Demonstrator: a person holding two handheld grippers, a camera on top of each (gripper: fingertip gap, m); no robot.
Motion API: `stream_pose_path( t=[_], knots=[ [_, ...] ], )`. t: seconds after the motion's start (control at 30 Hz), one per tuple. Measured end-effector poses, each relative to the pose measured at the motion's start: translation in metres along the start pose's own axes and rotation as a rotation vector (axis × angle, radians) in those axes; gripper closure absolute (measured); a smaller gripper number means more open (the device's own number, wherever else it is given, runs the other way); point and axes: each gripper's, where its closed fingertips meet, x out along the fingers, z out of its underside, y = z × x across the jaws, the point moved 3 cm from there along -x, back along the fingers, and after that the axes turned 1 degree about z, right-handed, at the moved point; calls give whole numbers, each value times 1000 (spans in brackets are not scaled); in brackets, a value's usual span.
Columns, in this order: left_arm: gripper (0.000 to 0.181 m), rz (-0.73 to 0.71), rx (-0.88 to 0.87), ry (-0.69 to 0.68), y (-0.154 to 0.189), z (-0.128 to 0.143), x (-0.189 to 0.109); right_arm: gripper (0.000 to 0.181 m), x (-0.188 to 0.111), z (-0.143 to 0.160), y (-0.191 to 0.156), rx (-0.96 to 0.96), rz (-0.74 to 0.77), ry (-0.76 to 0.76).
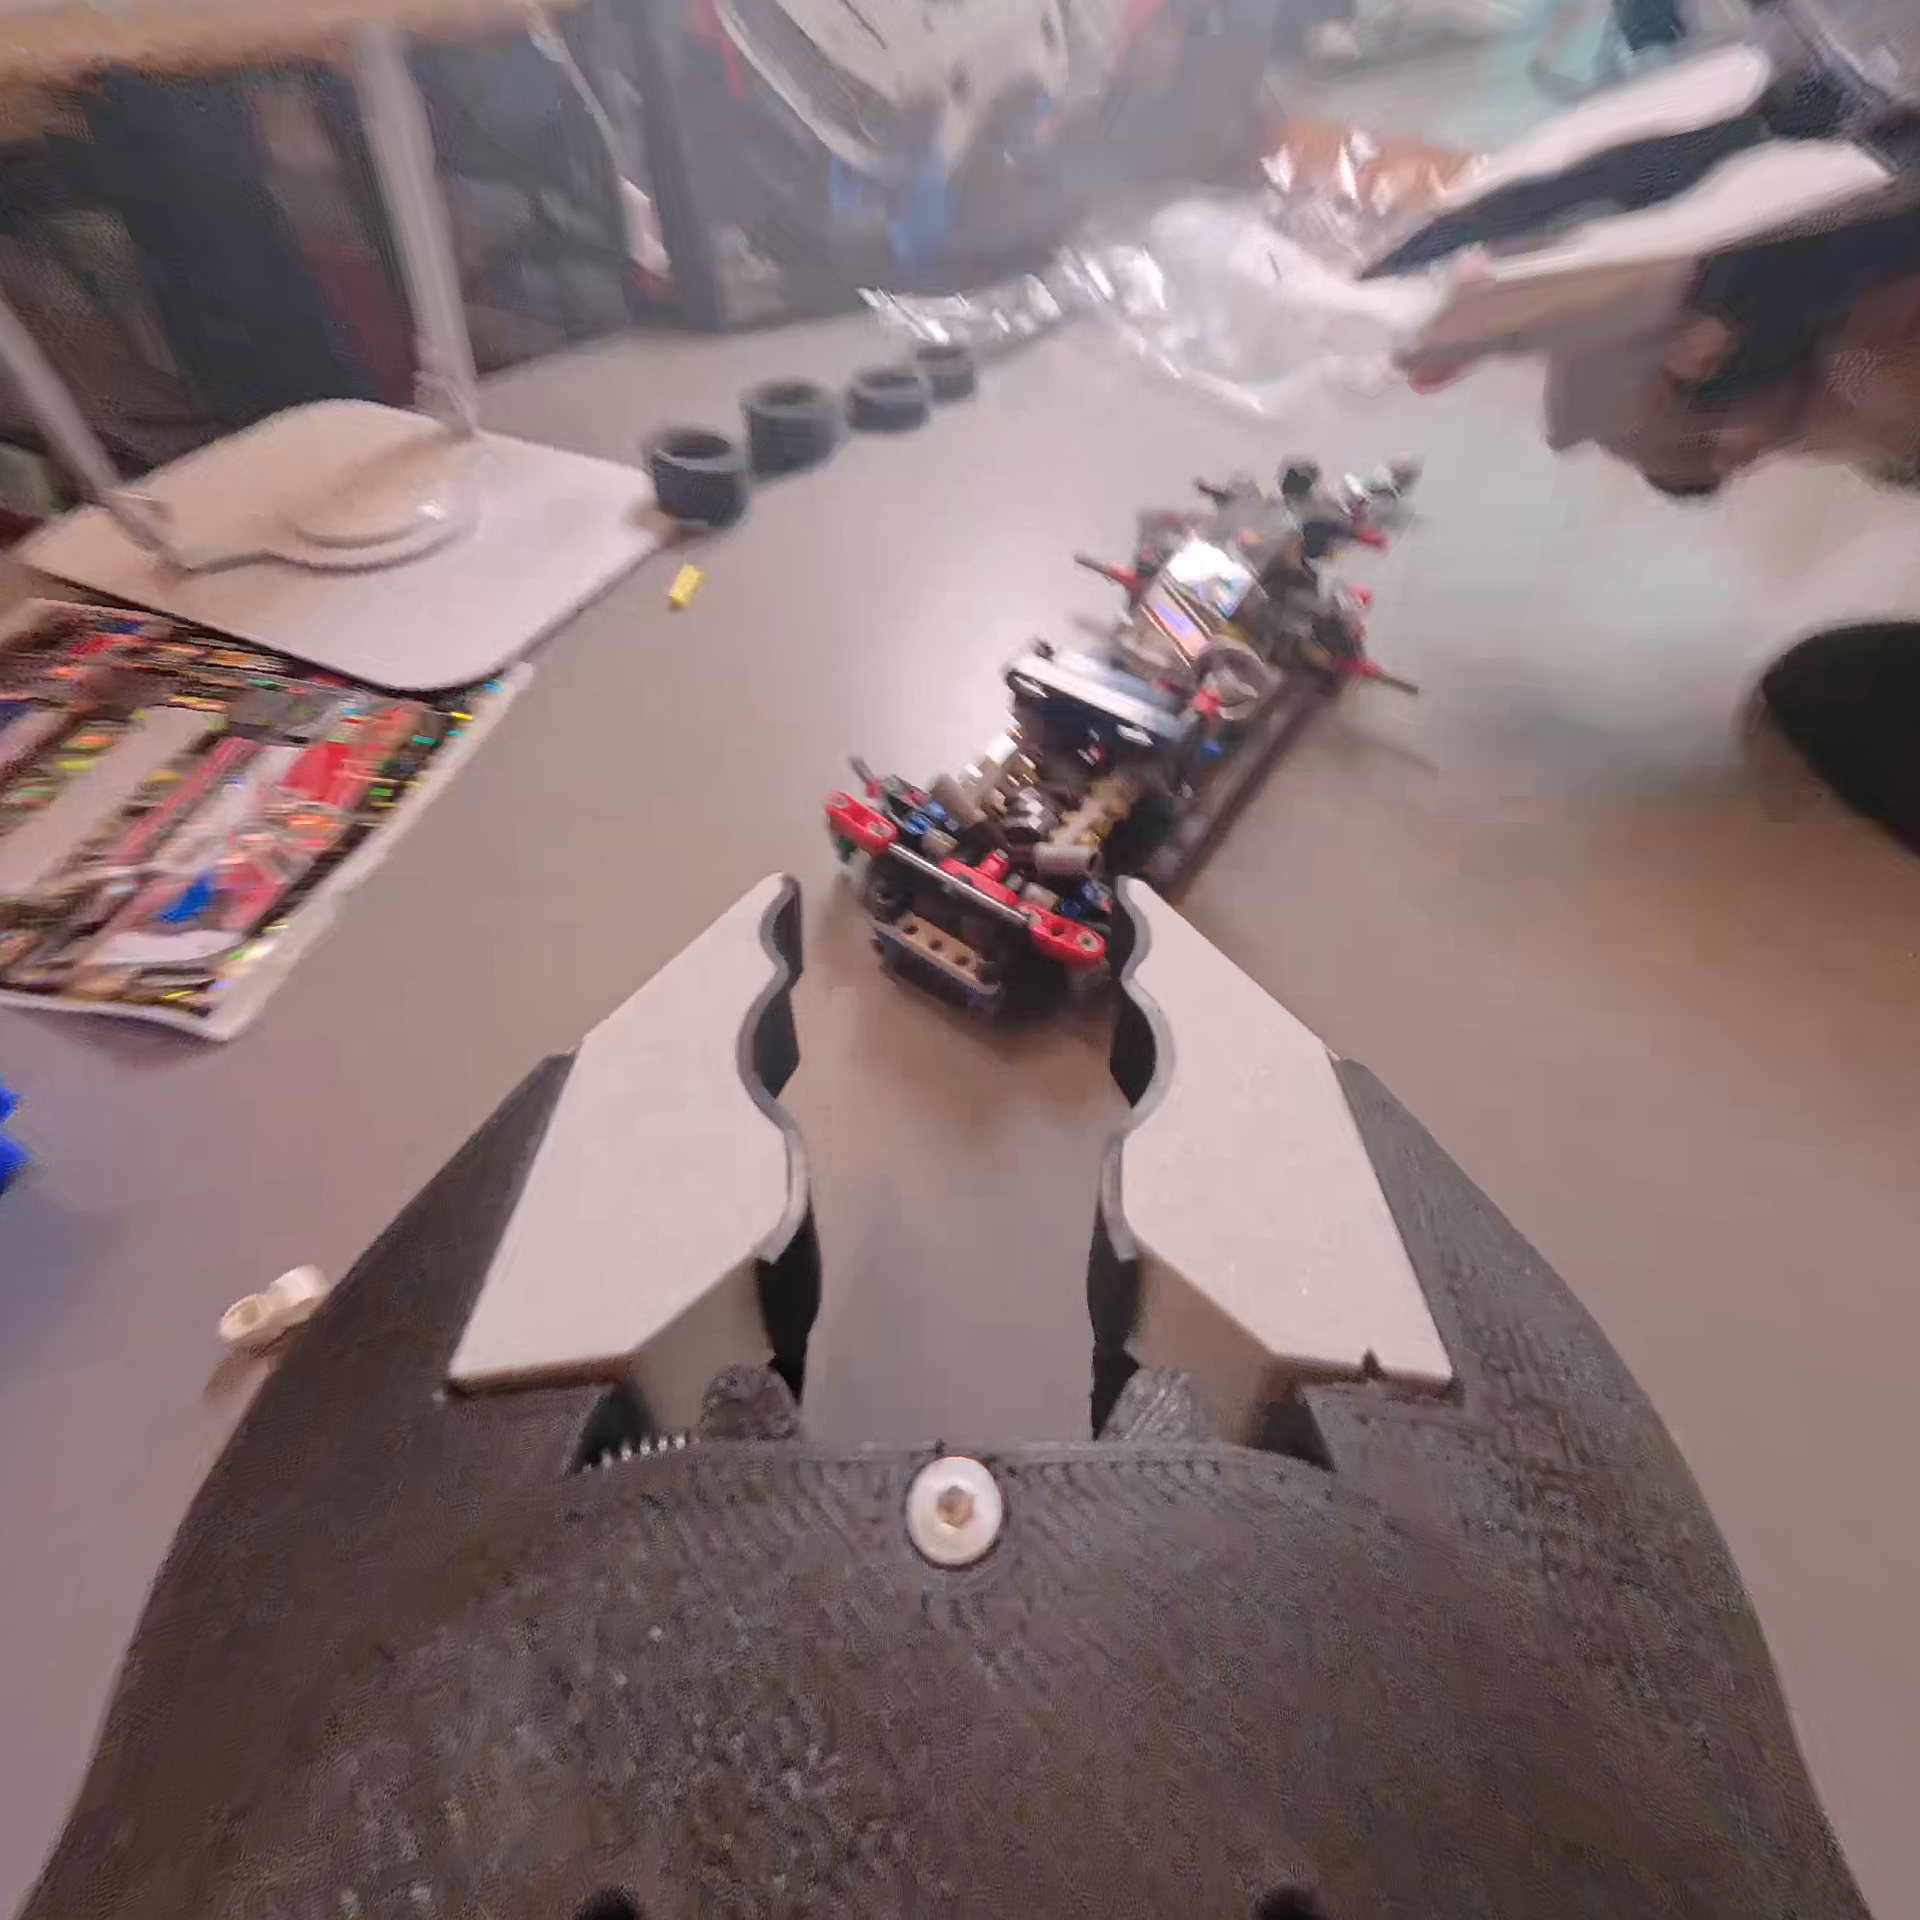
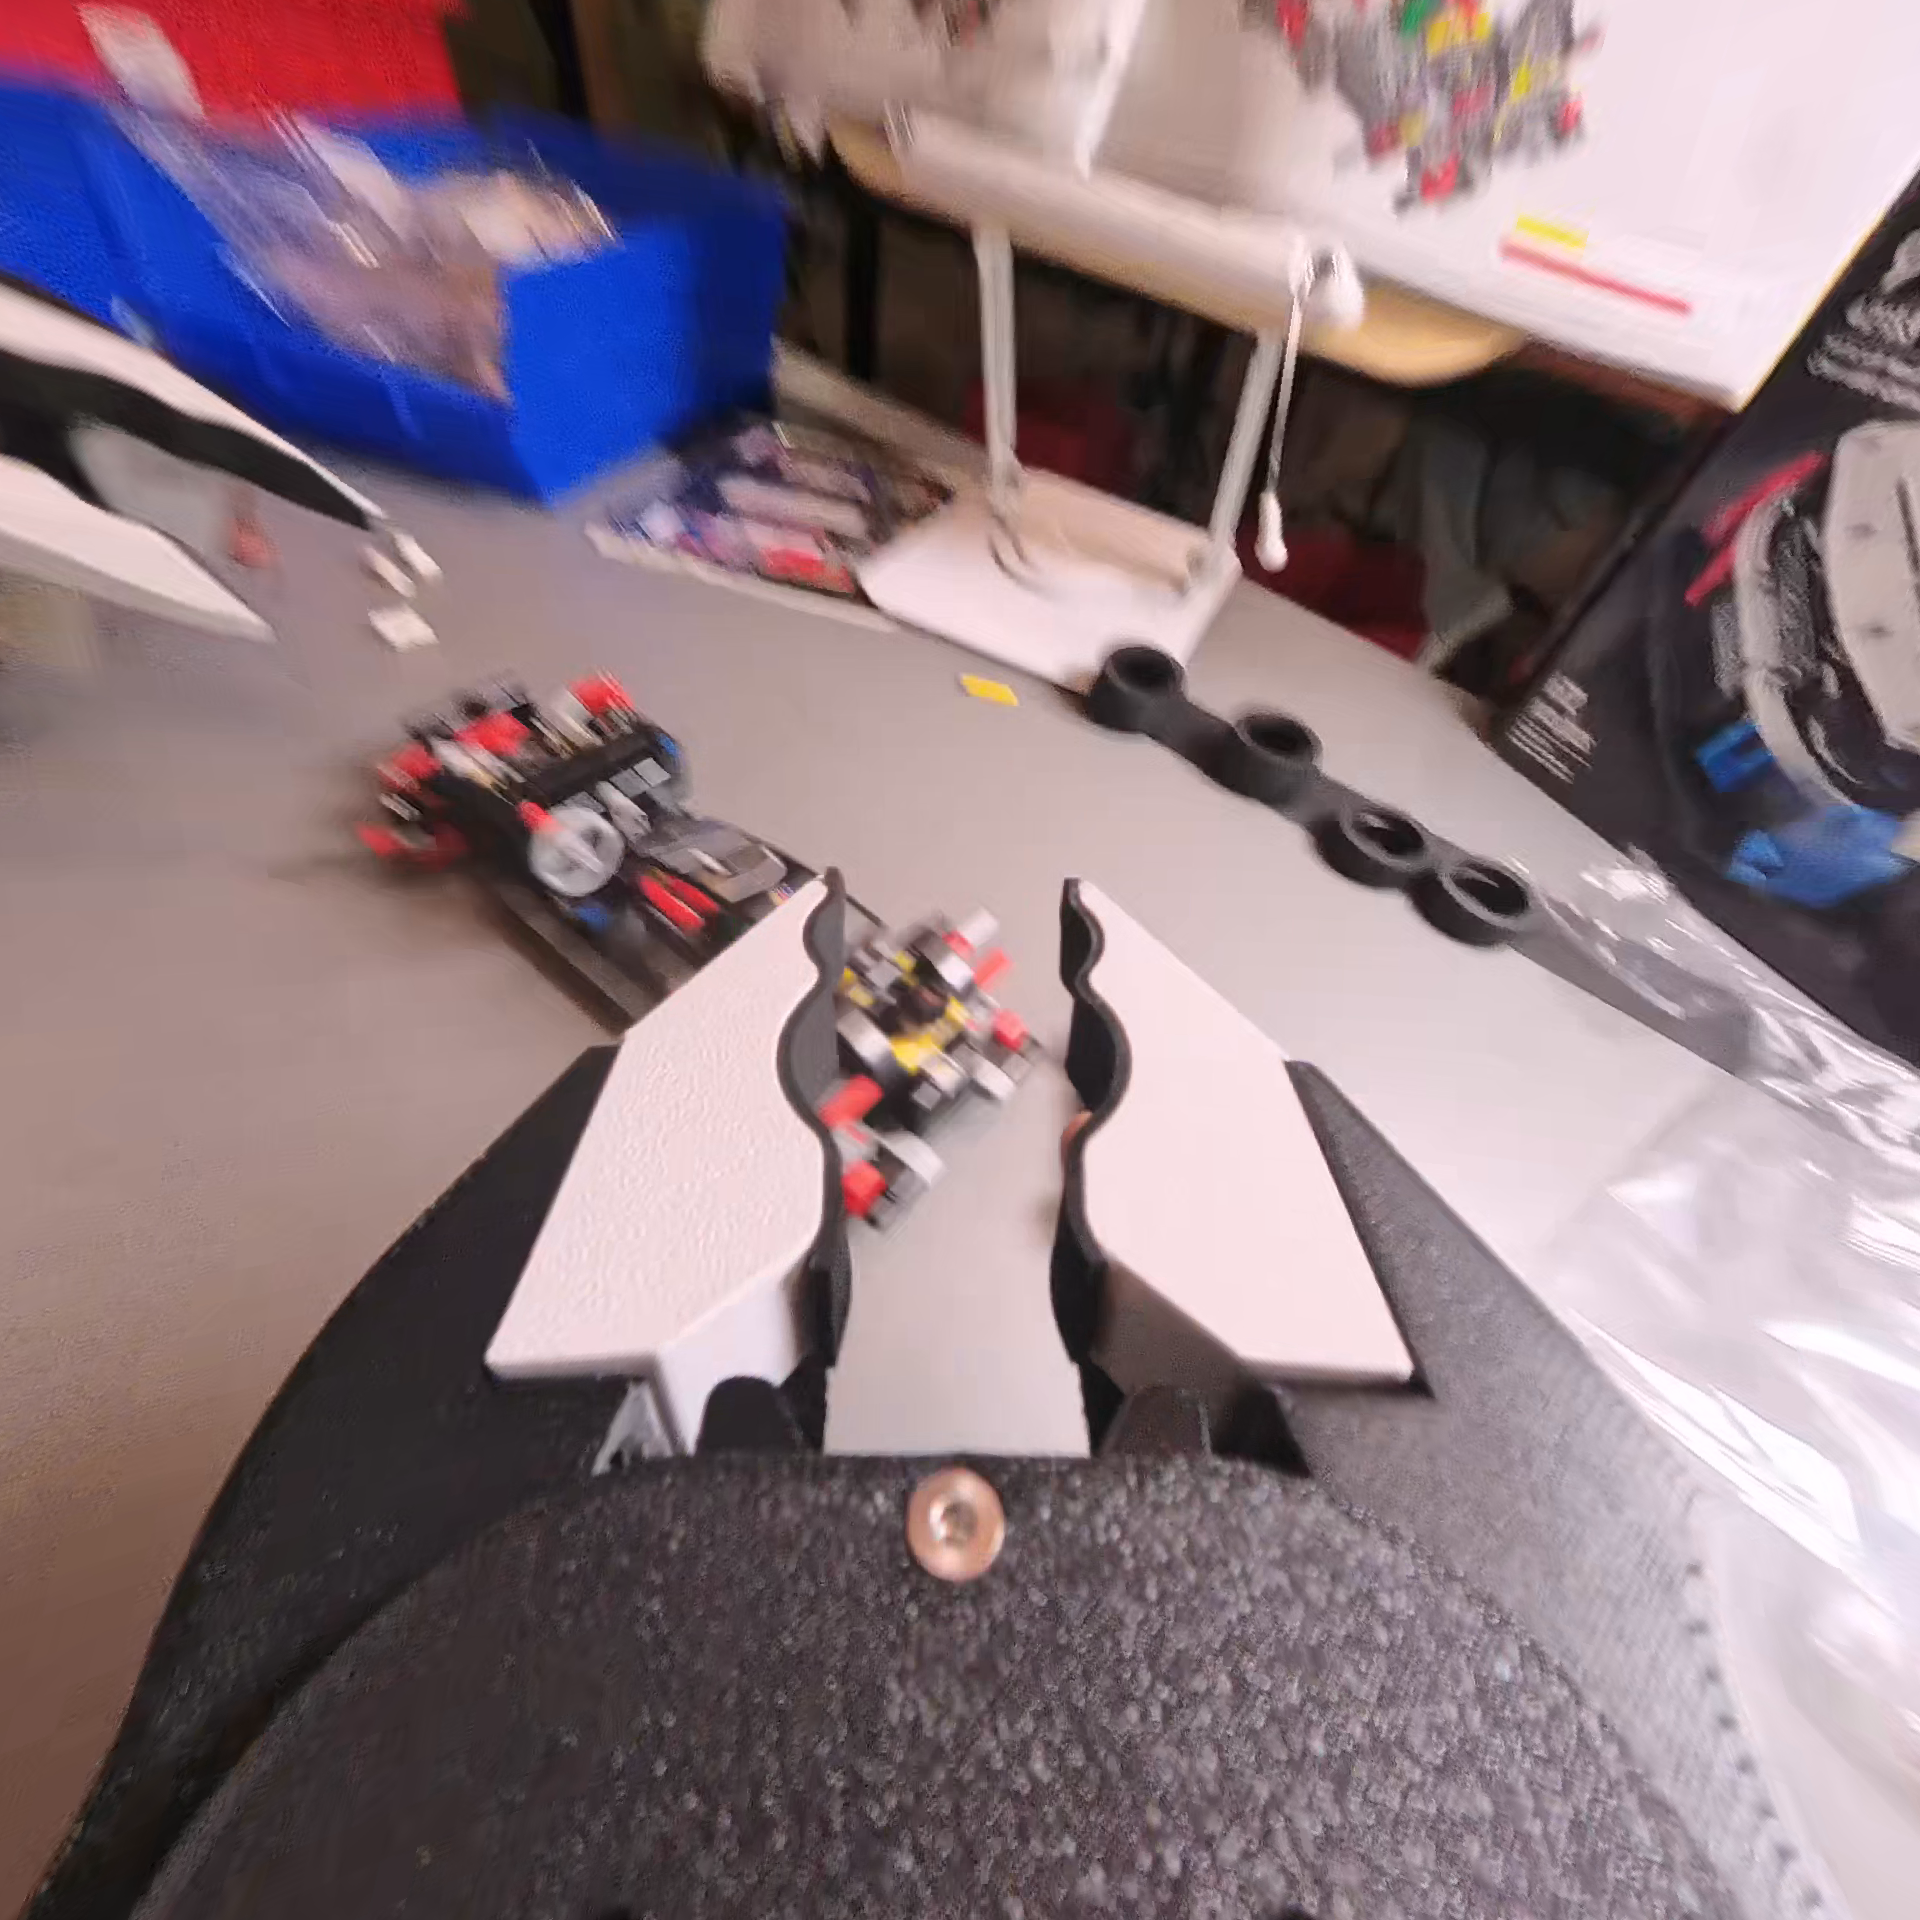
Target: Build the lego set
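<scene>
Item: chassis [image 1: 1122, 790], centre frame, partly built; four tyres [image 2: 1309, 779] lying unmounted upper right. We are holding left gripper [image 1: 956, 935] and right gripper [image 2: 945, 925] apart, empty.

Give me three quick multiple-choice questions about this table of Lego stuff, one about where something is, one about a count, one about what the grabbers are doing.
1. Where are the black tyres?
A. mounted on the car
B. in a row on the table
C. in the blue bin

2. How many tyres are there?
A. two
B. four
C. six

3. How are the left gripper and right gripper?
A. both open and empty
B. both clamped on the car
C. one holding a tyre

Answers: 1 B, they lie loose in a line beyond the Lego car chassis; 2 B, four show in both views; 3 A, a gap shows between each pair of fingers.
</scene>
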Motion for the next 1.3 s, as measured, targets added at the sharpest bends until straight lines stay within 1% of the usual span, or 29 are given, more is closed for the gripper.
stream_pose_path(
  t=[0.03,0.07,0.1,0.17,0.2,0.27,0.33,0.37,0.43,0.47,0.57,0.6,0.67,0.73,0.77,0.8,0.87,0.93,1.0,1.13,1.3],
  knots=[
    [109,-101,-4,71,-8,-9,-11,136,-3,-13,-14,50,-40,68],
    [101,-199,11,137,-12,-17,-25,128,-6,-24,-29,100,-70,128],
    [98,-282,26,178,-13,-24,-39,121,-10,-30,-46,126,-101,166],
    [98,-383,17,197,-5,-30,-63,114,-18,-29,-74,97,-101,141],
    [98,-402,-9,199,3,-29,-73,111,-23,-24,-82,69,-71,107],
    [99,-401,-82,207,24,-23,-87,112,-40,-17,-92,49,-39,90],
    [103,-379,-149,258,48,-16,-98,108,-56,-5,-93,39,2,52],
    [105,-377,-160,276,58,-12,-101,109,-63,2,-91,25,28,41],
    [106,-378,-140,304,70,0,-102,105,-77,16,-86,24,68,22],
    [108,-378,-121,323,74,5,-102,104,-84,21,-82,51,92,37],
    [114,-393,-68,415,79,0,-112,97,-100,36,-68,167,165,81],
    [117,-395,-73,415,78,1,-112,95,-105,37,-62,207,193,114],
    [116,-383,-125,354,72,7,-106,96,-110,33,-54,276,184,166],
    [114,-351,-208,239,65,18,-94,97,-107,39,-50,340,160,141],
    [109,-332,-240,176,63,23,-89,97,-105,41,-50,357,148,122],
    [105,-317,-250,130,62,27,-85,98,-105,42,-50,354,155,117],
    [104,-283,-234,102,66,28,-80,99,-105,41,-52,312,178,113],
    [104,-276,-212,110,68,27,-79,100,-102,42,-55,276,193,90],
    [103,-277,-198,133,69,25,-80,102,-97,45,-58,250,176,50],
    [104,-309,-141,191,73,20,-87,101,-90,49,-63,216,159,-4],
    [107,-336,-121,173,73,21,-85,102,-91,49,-63,214,165,-5]
  ],
)
